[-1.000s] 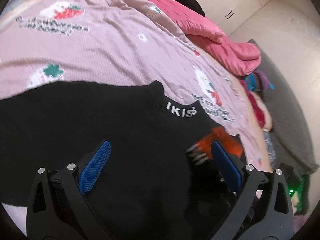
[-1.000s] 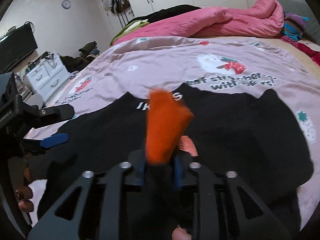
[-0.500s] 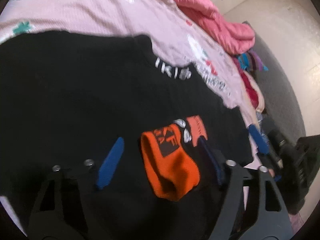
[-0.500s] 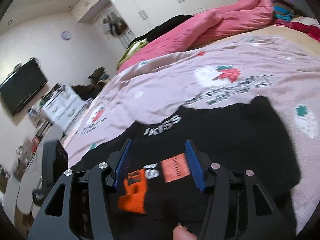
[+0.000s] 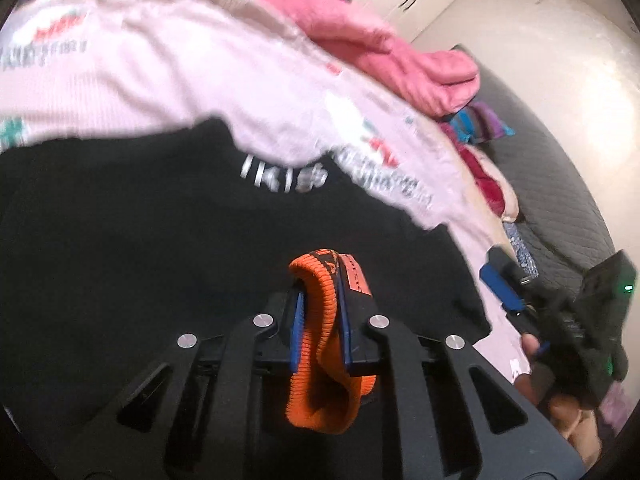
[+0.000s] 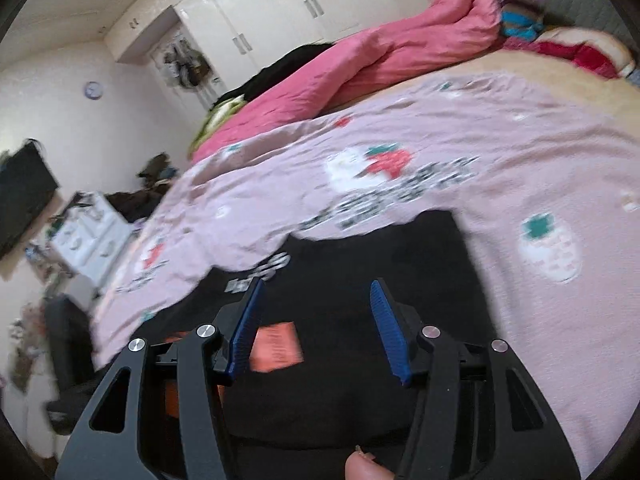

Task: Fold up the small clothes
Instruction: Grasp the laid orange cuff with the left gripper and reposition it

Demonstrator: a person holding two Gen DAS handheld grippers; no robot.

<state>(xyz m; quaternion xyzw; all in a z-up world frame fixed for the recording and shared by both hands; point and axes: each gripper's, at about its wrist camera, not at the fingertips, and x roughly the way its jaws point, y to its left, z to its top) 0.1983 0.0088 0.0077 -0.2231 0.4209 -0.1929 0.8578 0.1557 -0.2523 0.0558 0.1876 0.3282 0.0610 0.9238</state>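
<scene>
A: Left gripper jaws just closed, clenched on the orange sock. Sock sits upright between the pads, over the black shirt spread on the bed.

B: Right gripper?

A: Jaws parted, nothing between the pads; only black shirt and an orange label patch below.

B: Risks?

A: Grip looks to be on the ribbed cuff only. Lifting could let the rest sag or unroll, or snag the shirt underneath if a pad caught that fabric too.

B: Hard to see?

A: Both views motion-blurred. Sock's lower end is hidden behind the jaws; can't tell if it's one sock or a pair.
</scene>
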